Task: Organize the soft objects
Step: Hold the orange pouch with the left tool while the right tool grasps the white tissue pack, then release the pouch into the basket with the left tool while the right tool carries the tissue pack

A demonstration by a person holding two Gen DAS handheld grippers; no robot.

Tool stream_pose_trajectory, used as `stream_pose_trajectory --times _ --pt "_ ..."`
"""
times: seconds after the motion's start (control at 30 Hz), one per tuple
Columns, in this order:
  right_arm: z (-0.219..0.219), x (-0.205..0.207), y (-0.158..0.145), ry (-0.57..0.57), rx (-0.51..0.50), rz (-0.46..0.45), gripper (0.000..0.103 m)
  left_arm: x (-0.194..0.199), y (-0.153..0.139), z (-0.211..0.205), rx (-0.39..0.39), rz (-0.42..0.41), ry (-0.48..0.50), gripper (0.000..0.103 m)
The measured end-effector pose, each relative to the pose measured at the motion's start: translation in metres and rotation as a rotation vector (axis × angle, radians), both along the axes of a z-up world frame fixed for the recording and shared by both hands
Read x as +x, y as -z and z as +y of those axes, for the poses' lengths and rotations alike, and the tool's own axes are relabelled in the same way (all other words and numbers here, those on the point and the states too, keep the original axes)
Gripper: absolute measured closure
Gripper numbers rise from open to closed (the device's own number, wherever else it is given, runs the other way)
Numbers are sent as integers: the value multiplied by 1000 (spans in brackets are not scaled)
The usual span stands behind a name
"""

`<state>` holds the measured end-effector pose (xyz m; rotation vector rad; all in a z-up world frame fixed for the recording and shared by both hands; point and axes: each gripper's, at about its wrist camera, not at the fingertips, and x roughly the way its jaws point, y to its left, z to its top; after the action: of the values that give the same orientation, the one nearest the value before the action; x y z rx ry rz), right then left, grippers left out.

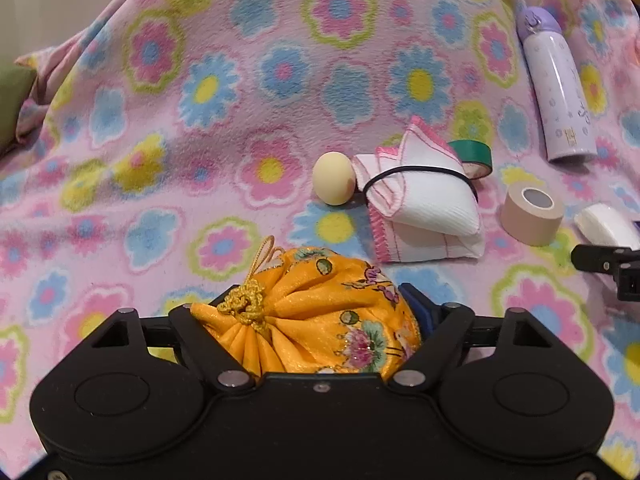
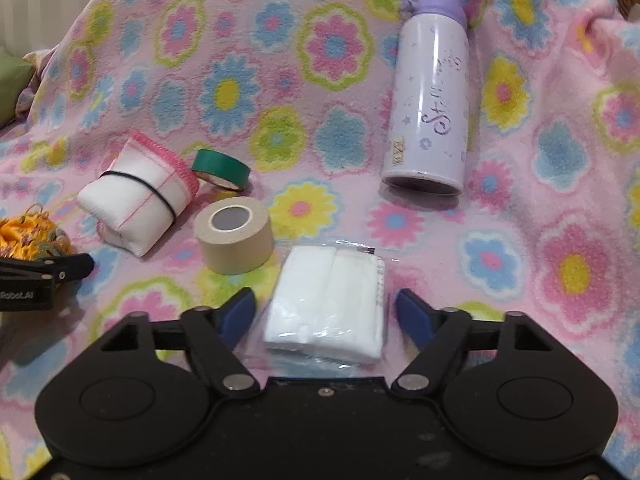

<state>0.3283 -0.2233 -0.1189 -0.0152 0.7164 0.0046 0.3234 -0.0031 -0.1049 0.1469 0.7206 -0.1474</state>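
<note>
left gripper [image 1: 312, 308] clamps pouch [image 1: 316, 320] (orange)

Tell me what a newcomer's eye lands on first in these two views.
First, the loud flowered blanket covering the whole surface. Next, the bright orange drawstring pouch wedged between the fingers of the left gripper, which press on its sides. In the right wrist view, the white packet in clear wrap lies between the blue fingers of the right gripper with gaps on both sides, and a lilac bottle lies on its side beyond.
</note>
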Motion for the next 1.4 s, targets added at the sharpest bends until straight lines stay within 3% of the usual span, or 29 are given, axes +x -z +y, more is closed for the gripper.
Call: stream_pose_trajectory --times 0.07,0.13,0.23,0.43,0.57,0.77,1.0,1.23,1.4 --pt "6 0 -6 -36 -16 26 50 0 -4 -1 3 18 2 31" --pt "11 2 -13 -54 -33 68 53 0 -10 2 -21 52 -9 32" --pt "13 1 -26 -66 -24 107 53 -7 -23 3 -22 56 -17 32" --pt "7 -20 -69 -50 82 78 53 -30 -74 1 -30 54 -21 32" --pt "9 -50 -102 -68 137 34 53 -54 -111 4 -95 81 -12 32" --pt "19 -110 -132 -92 203 -13 53 -100 -136 -4 -126 118 28 32" --pt "29 -191 -147 -103 268 -28 53 -154 -138 -6 -169 170 70 32" --pt "26 -240 -132 -84 320 117 53 -187 -110 -3 -173 323 108 32" --pt "35 -259 -127 -116 298 192 53 -206 -93 -1 -205 413 114 32"
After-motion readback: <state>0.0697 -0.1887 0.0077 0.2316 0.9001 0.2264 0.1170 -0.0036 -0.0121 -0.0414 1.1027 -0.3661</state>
